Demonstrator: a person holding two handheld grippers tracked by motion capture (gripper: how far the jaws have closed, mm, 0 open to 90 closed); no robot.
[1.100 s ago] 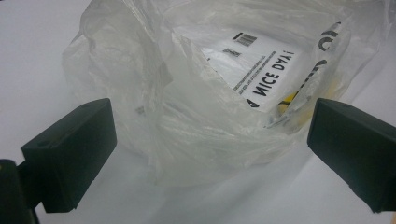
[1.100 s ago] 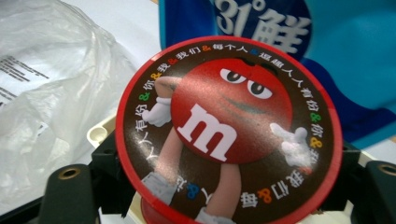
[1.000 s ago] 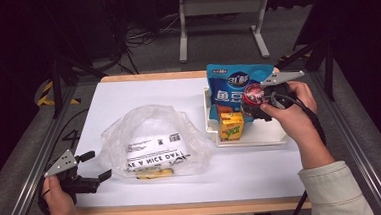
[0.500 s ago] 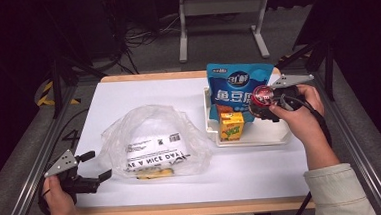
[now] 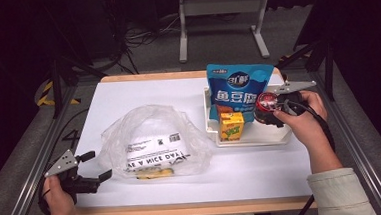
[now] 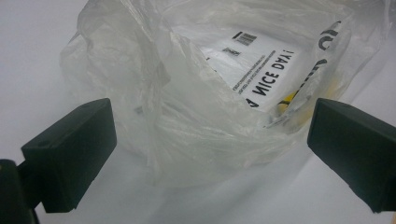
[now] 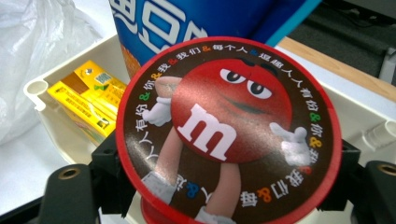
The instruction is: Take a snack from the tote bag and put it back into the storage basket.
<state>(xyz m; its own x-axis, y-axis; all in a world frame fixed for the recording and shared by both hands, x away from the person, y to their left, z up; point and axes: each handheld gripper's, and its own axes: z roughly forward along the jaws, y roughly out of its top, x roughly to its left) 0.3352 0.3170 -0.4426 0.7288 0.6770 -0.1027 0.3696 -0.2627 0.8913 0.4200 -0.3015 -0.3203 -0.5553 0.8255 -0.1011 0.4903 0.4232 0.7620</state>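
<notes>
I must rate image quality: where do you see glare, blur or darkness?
High view: bright table, dark surroundings. Left gripper view: the bag looks washed out, claw edges soft. Right gripper view: the lid is sharp, with a slight sheen; background blurred.

Colours I see
Red-rimmed brown candy tub, blue pouch, yellow carton, clear black-lettered bag, white tabletop.

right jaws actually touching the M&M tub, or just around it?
Touching. The right gripper view shows the right gripper with both black jaws pressed against the sides of the red M&M tub, no gap either side, above the white tray.
</notes>
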